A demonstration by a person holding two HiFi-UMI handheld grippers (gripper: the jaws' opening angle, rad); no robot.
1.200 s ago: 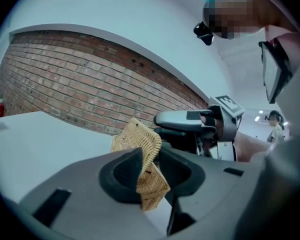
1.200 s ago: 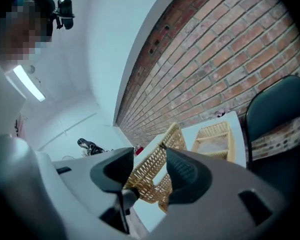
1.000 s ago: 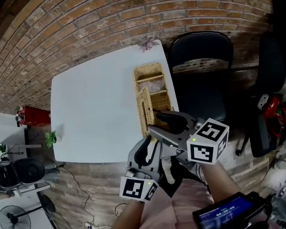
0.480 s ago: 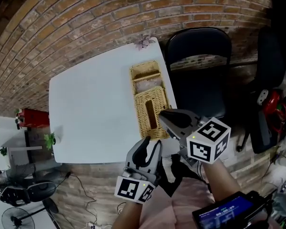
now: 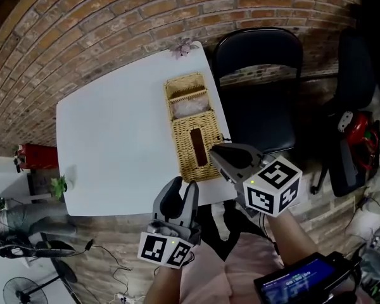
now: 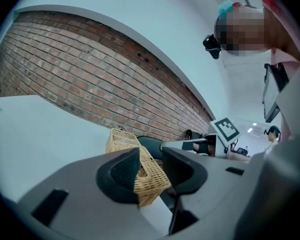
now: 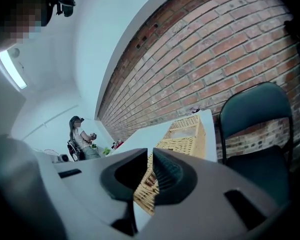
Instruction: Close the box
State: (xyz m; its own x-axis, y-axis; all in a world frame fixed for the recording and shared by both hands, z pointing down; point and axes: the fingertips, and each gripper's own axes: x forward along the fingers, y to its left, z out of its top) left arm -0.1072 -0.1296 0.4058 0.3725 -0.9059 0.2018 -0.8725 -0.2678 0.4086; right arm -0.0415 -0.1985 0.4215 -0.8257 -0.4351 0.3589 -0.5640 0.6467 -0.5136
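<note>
The lid (image 5: 198, 145) that stood upright a second ago now lies flat on the wicker box (image 5: 189, 106), near the desk (image 5: 114, 144)'s right edge. Your right gripper (image 5: 215, 151) has drawn back and its jaws are closing on nothing. Your left gripper (image 5: 180, 186)'s jaws are apart and empty.

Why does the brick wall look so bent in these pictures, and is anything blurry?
Head view: the wide lens bows the brick wall and skews the white table; the wicker box is sharp. Left gripper view: the wall arcs strongly, with dark rounded corners. Right gripper view: same bulge; the dark chair leans, and a ceiling light glares.
</note>
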